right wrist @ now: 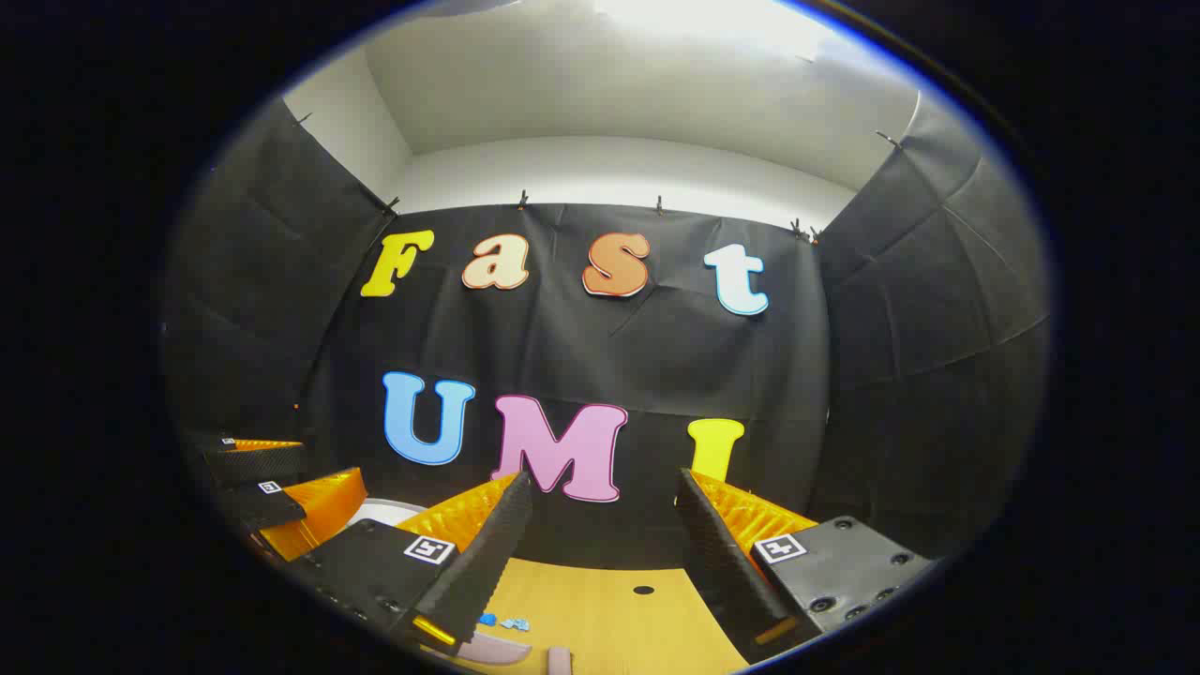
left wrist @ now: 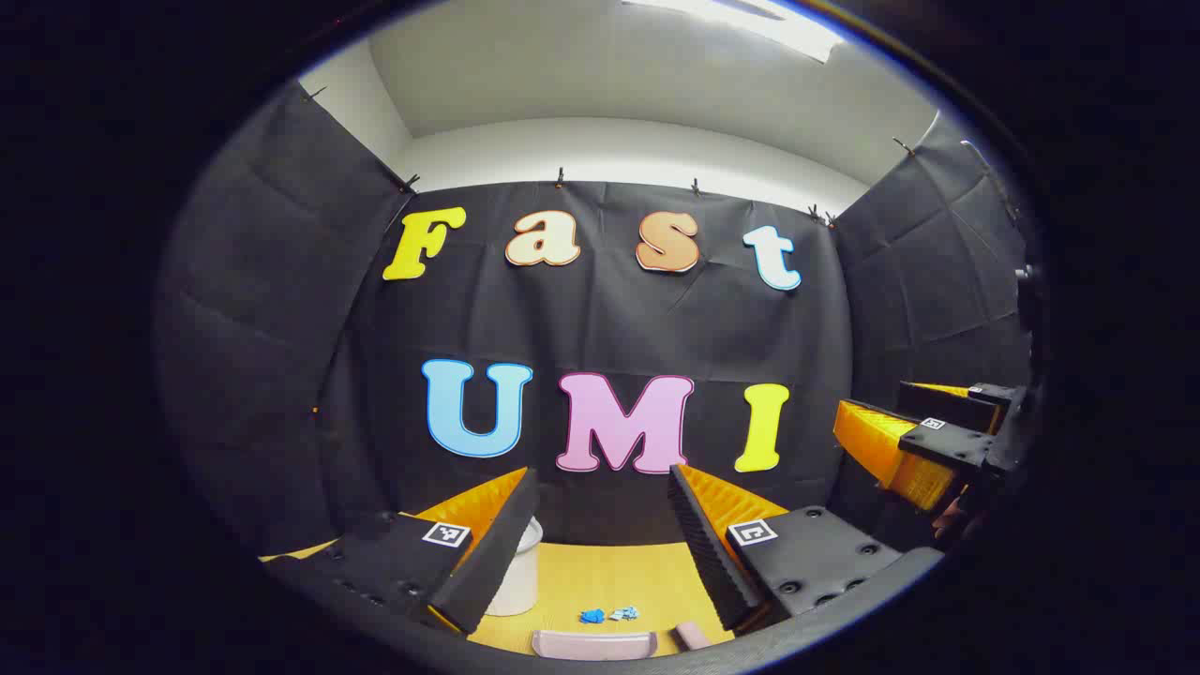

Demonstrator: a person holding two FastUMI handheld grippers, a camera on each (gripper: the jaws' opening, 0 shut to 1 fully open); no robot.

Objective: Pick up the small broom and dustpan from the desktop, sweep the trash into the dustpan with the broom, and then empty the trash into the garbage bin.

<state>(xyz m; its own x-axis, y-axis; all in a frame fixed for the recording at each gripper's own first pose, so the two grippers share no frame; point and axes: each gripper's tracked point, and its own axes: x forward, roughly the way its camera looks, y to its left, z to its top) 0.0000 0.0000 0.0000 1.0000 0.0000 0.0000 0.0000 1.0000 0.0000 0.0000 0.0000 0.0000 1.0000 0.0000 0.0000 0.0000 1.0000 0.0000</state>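
Observation:
Both grippers hang above a yellow wooden desktop (left wrist: pixel 619 572), facing the back wall. My left gripper (left wrist: pixel 602 478) is open and holds nothing. Below it lie small blue and pale scraps of trash (left wrist: pixel 592 616), a pink dustpan (left wrist: pixel 592 645) just in front of them, and a pink piece (left wrist: pixel 692 636) that may be the broom, mostly cut off. A white garbage bin (left wrist: pixel 520 572) stands partly behind the left finger. My right gripper (right wrist: pixel 605 483) is open and empty too; the trash (right wrist: pixel 487 619) and dustpan (right wrist: pixel 492 649) sit low on its left.
The right gripper (left wrist: pixel 919 450) shows at the right side of the left gripper view, with a hand behind it. The left gripper (right wrist: pixel 272 487) shows at the left of the right gripper view, over the bin's rim (right wrist: pixel 384 511). A small dark hole (right wrist: pixel 643 590) marks the desktop.

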